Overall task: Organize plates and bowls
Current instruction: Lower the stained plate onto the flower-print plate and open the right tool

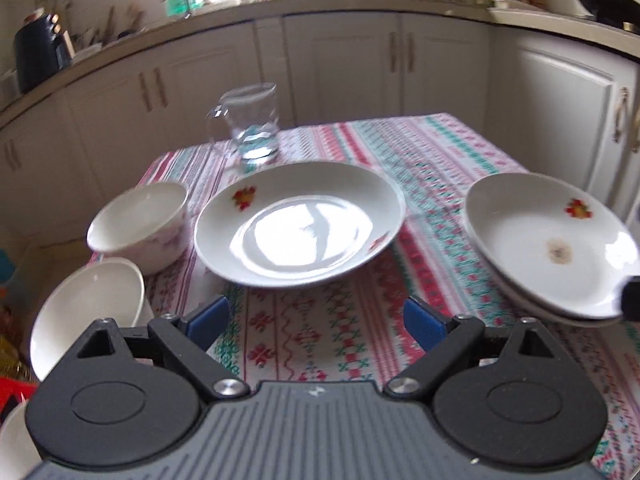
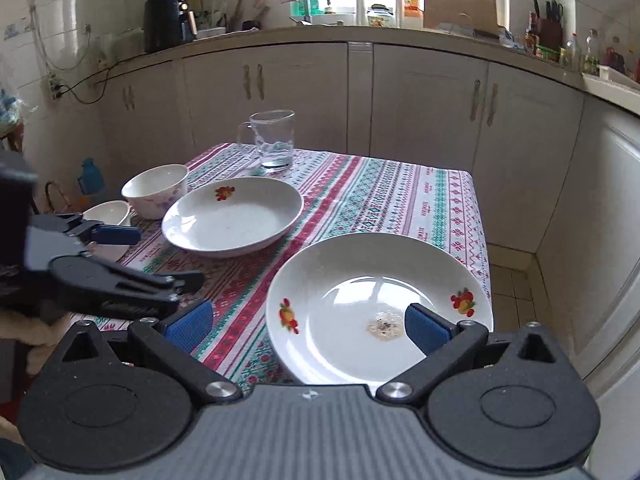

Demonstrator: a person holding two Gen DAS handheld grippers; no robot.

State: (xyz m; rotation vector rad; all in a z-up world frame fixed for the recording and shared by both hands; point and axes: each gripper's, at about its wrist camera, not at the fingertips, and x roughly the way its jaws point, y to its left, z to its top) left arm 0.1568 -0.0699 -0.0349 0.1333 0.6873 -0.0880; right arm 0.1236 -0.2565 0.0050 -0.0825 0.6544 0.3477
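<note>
A white plate with fruit prints (image 1: 298,226) lies on the patterned tablecloth (image 1: 400,152), just ahead of my open, empty left gripper (image 1: 316,316); it also shows in the right wrist view (image 2: 232,216). A second plate with a food stain (image 1: 548,240) sits at the right table edge, on another plate. My right gripper (image 2: 308,322) is open, its right finger over this stained plate (image 2: 376,304). A flowered white bowl (image 1: 140,224) and a plain white bowl (image 1: 86,312) stand at the left; both also show in the right wrist view (image 2: 156,190) (image 2: 108,212).
A glass mug (image 1: 252,120) with a little water stands at the table's far edge, also in the right wrist view (image 2: 274,140). White kitchen cabinets (image 2: 400,100) and a cluttered counter run behind the table. The left gripper's body (image 2: 104,268) shows at the left.
</note>
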